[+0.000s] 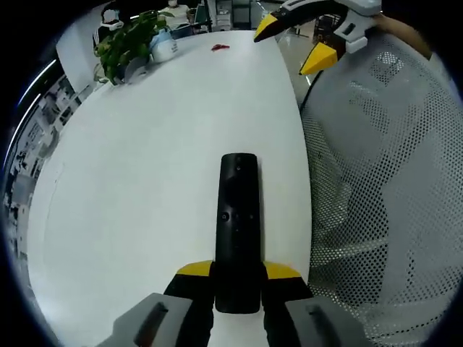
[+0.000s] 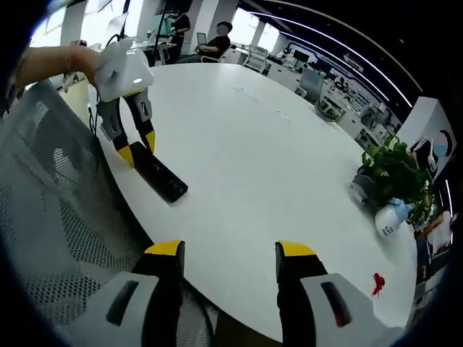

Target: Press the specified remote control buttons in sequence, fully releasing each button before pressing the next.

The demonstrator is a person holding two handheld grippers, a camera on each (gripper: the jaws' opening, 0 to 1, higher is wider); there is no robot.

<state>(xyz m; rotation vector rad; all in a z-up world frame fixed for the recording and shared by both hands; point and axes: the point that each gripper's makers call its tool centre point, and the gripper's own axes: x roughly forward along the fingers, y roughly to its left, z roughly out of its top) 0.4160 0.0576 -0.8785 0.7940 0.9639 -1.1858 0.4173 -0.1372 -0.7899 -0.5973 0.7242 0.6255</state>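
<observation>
Black, stiff and light, the remote (image 1: 239, 217) sits low centre, its near end clamped by the left gripper (image 1: 237, 278); the right gripper (image 2: 228, 253) is apart, holding nothing.

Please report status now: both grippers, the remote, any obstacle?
Left gripper shut on remote, flat on white table. Right gripper open, empty, off the table edge. Nothing blocking the buttons.

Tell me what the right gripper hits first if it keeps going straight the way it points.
Probably the bare white table: the open right gripper aims across it, passing right of the black remote control. Depth is unclear.
</observation>
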